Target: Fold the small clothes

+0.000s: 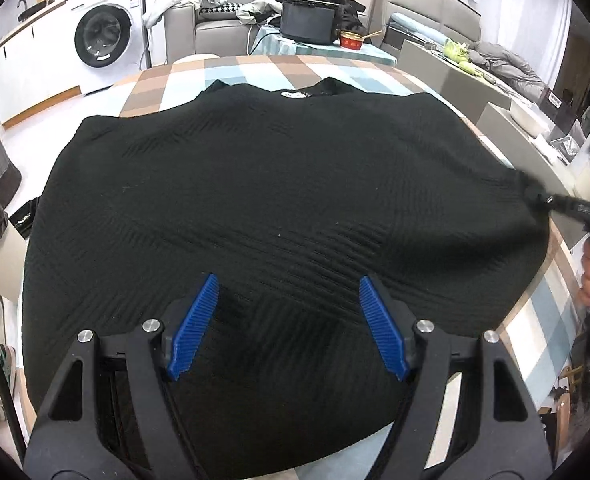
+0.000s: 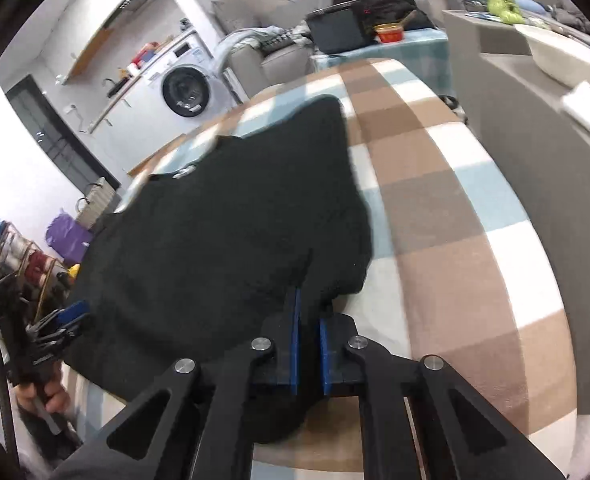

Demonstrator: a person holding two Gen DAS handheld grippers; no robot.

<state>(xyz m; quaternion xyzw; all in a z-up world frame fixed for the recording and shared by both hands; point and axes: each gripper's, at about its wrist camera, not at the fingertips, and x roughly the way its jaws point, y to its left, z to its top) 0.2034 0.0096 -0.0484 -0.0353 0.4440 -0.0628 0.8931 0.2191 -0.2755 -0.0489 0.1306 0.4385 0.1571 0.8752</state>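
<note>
Left wrist view: a black ribbed knit top lies spread flat over a bench covered by a checked cloth of brown, pale blue and white squares. Its neckline, with a small white label, points away toward the far edge. The left claw hangs just above the near half of the top, its blue ridged pads standing wide apart with nothing between them. Checked cloth shows bare beyond the neckline and along the right side. At the right edge, the right claw pinches the garment's side.

Right wrist view: the right claw has its blue pads nearly together, clamped on a fold of the top's edge, which bunches at the pads. To the right the checked cloth lies open up to the bench's rounded edge. The left claw appears at the far left, over the garment's other side.
</note>
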